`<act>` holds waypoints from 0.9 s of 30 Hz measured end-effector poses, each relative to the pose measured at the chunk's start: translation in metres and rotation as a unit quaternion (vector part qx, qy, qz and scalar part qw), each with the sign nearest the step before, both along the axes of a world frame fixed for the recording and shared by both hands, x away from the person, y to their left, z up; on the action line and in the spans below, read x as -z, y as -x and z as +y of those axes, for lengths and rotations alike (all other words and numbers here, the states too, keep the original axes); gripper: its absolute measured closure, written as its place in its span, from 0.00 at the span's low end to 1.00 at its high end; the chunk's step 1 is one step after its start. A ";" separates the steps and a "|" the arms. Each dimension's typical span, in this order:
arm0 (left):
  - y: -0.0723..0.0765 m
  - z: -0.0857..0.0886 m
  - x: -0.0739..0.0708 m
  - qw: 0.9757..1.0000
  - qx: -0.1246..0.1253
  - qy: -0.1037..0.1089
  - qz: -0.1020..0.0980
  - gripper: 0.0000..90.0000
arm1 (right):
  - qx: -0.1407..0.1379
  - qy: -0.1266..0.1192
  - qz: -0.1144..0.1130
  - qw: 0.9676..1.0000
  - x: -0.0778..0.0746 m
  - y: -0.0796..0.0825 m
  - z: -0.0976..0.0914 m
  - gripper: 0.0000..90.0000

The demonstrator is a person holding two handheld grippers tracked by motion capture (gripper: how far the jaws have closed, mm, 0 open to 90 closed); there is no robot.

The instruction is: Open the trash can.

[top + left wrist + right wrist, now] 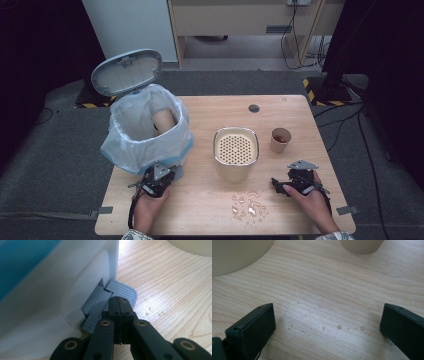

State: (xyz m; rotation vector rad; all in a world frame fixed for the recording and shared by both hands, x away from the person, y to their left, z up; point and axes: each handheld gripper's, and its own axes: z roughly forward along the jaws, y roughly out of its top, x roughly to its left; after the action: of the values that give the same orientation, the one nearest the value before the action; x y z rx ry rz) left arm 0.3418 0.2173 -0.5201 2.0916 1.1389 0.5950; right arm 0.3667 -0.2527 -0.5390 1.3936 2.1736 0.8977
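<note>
A white pedal bin (pixel 146 131) lined with a pale blue bag stands at the table's left, its grey lid (pixel 126 71) tipped up. A brown paper cup (pixel 163 121) lies inside it. My left gripper (pixel 159 178) is shut, its tips (pixel 121 305) pressed on the bin's grey foot pedal (pixel 121 290). My right gripper (pixel 291 185) rests open on the bare wood at the front right, with nothing between its jaws. Ahead of it stand a beige container with a perforated top (pixel 236 151) and a small paper cup (pixel 280 140).
A patch of spilled water (pixel 248 204) glistens on the wooden table (pixel 295 115) near the front edge, between my hands. Small droplets (pixel 339 327) dot the wood by the right gripper. A round cable hole (pixel 254 108) sits at the back.
</note>
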 end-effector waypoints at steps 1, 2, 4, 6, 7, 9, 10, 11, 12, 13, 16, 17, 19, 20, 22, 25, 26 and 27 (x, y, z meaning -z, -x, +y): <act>0.000 0.000 0.000 1.000 0.000 0.001 0.000 0.99 | 0.001 0.000 0.000 1.000 0.000 0.000 0.000 0.01; 0.000 0.000 0.000 1.000 0.000 0.001 0.000 0.99 | 0.001 0.000 0.000 1.000 0.000 0.000 0.000 0.01; 0.000 0.000 0.000 1.000 0.000 0.002 0.001 0.99 | -0.001 0.000 0.000 1.000 0.000 0.000 0.001 0.01; 0.000 0.001 0.000 1.000 0.000 0.002 0.001 0.99 | -0.005 0.000 0.000 1.000 0.000 0.000 0.002 0.01; 0.000 0.001 0.000 1.000 0.001 0.002 0.002 0.99 | -0.008 -0.003 0.004 1.000 -0.001 0.000 0.003 0.01; 0.000 0.001 0.000 1.000 0.001 0.001 0.002 0.99 | -0.009 -0.005 0.006 1.000 -0.003 -0.001 0.002 0.06; 0.000 0.001 0.000 1.000 0.001 0.001 0.002 0.99 | -0.009 -0.005 0.006 1.000 -0.003 -0.001 0.002 0.06; 0.000 0.001 0.000 1.000 0.002 0.000 0.002 0.99 | -0.010 -0.004 -0.001 1.000 -0.005 -0.001 0.001 0.05; 0.000 0.001 0.000 1.000 0.002 0.000 0.002 0.99 | -0.010 -0.004 -0.001 1.000 -0.005 -0.001 0.001 0.05; 0.000 0.001 0.000 1.000 0.002 0.001 0.002 0.99 | -0.006 -0.003 -0.008 1.000 -0.008 0.000 0.001 0.07; 0.000 0.001 0.000 1.000 0.001 0.002 0.003 0.99 | -0.004 -0.003 -0.018 1.000 -0.010 0.000 0.000 0.07; 0.000 0.001 0.000 1.000 0.001 0.002 0.002 0.99 | 0.001 -0.004 -0.021 1.000 -0.012 0.000 0.000 0.08; 0.000 0.001 0.000 1.000 0.001 0.002 0.002 0.99 | 0.009 0.002 -0.026 1.000 -0.014 0.000 -0.001 0.10; 0.000 0.001 0.000 1.000 0.002 0.001 0.003 0.99 | 0.009 0.002 -0.026 1.000 -0.014 0.000 -0.001 0.10; 0.000 0.001 0.000 1.000 0.002 0.000 0.002 0.99 | 0.017 -0.004 -0.023 1.000 -0.015 0.001 -0.002 0.10; 0.000 0.001 0.000 1.000 0.002 0.000 0.003 0.99 | 0.023 -0.007 -0.030 0.999 -0.020 0.000 -0.004 0.11; 0.000 0.001 0.000 1.000 0.002 0.000 0.002 0.99 | 0.030 -0.003 -0.043 0.999 -0.025 0.000 -0.006 0.12; 0.000 0.001 0.000 1.000 0.002 0.000 0.002 0.99 | 0.033 -0.004 -0.045 0.998 -0.027 0.000 -0.006 0.13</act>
State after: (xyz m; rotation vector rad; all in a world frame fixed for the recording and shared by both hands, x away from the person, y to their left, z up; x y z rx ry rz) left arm 0.3421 0.2178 -0.5197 2.0961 1.1368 0.5898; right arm 0.3664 -0.2590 -0.5119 1.3936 2.0478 0.9279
